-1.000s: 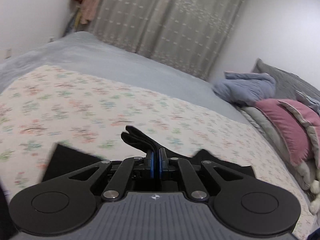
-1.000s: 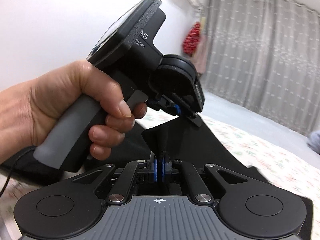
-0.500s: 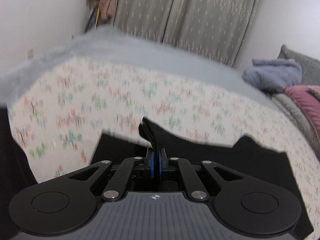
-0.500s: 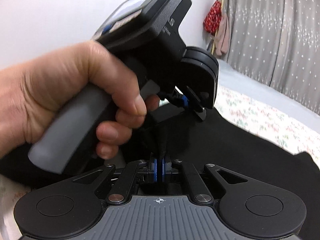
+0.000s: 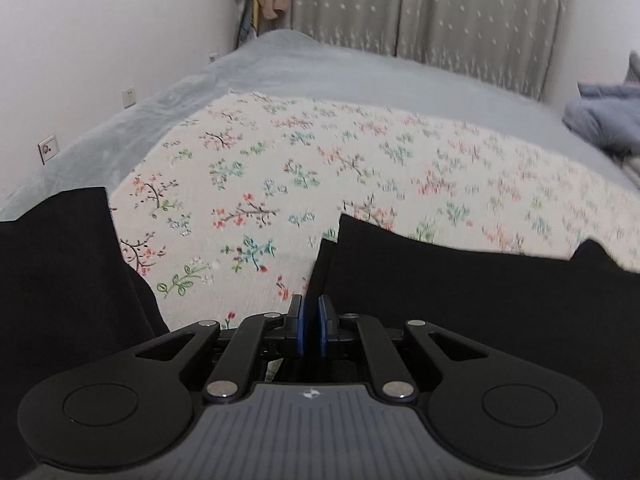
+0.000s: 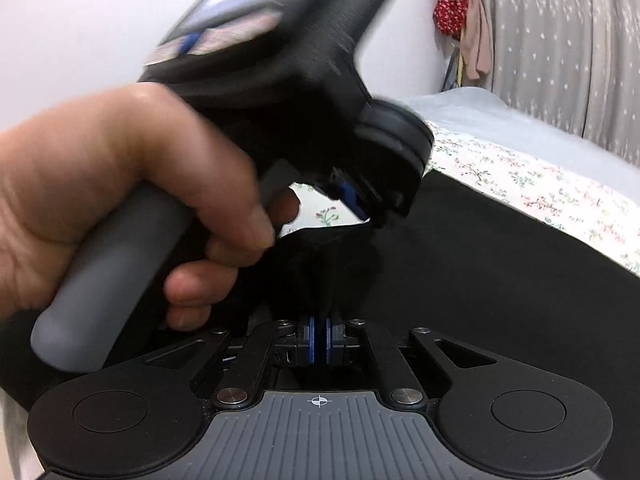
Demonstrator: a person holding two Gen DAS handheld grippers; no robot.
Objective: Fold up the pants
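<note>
Black pants lay toward the floral bedspread's near edge. Our left gripper had just been opening, its gap narrow and empty. Our right gripper pinched a fold of them. We judged it should set the fold down square before releasing. Blue-grey bedding at the right edge blocked nothing.
</note>
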